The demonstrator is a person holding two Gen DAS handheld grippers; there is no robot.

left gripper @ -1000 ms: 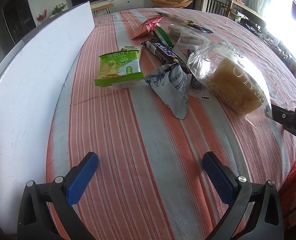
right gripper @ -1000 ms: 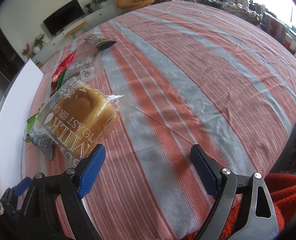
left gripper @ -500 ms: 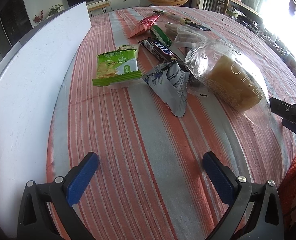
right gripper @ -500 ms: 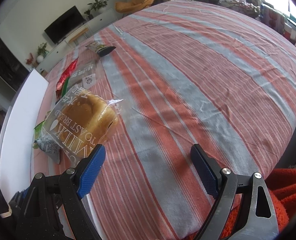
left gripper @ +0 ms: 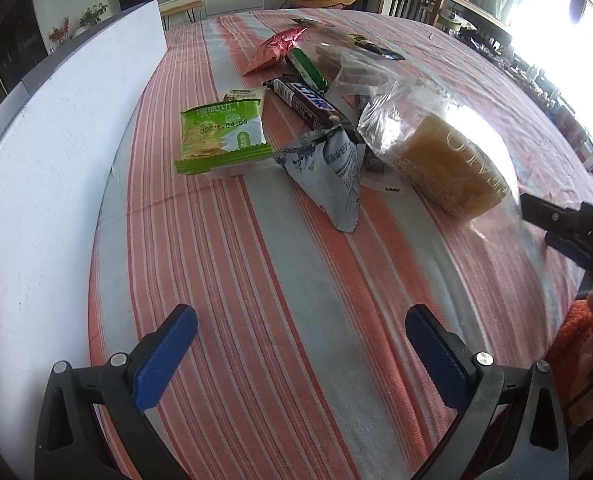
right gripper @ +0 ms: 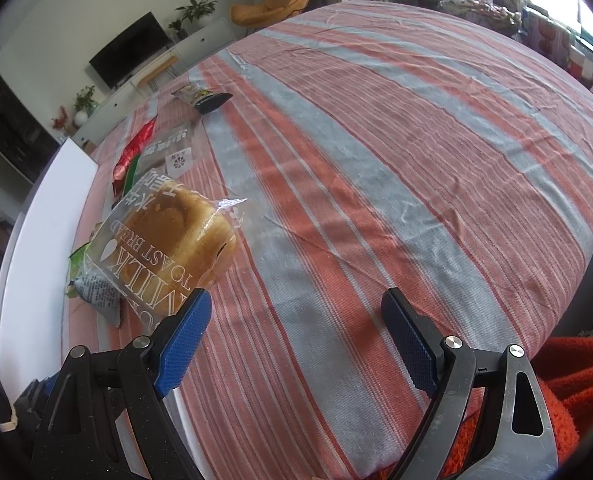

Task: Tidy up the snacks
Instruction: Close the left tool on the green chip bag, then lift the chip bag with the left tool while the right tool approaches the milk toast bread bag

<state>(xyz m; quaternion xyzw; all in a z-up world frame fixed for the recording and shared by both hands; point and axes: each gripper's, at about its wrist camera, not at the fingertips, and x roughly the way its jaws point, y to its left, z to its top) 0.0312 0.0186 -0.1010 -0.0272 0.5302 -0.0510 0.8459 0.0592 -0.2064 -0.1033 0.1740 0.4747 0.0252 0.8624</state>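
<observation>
Snacks lie on a striped tablecloth (left gripper: 232, 280). In the left wrist view I see a green cracker pack (left gripper: 220, 136), a grey-blue pouch (left gripper: 332, 172), a dark chocolate bar (left gripper: 308, 102), a green bar (left gripper: 306, 66), a red pouch (left gripper: 276, 48) and a clear bag of milk toast bread (left gripper: 448, 164). My left gripper (left gripper: 300, 344) is open and empty, well short of the snacks. In the right wrist view the bread bag (right gripper: 168, 240) lies just ahead of the left finger of my right gripper (right gripper: 296, 332), which is open and empty.
A white board (left gripper: 56, 176) stands along the table's left side. A dark snack pack (right gripper: 204, 98) lies farther back. The right gripper's black body (left gripper: 568, 228) shows at the right edge of the left wrist view. Orange cloth (right gripper: 576, 380) lies at the near right.
Both grippers have shifted slightly; the snacks sit a little lower in the left wrist view. Nothing was picked up or let go.
</observation>
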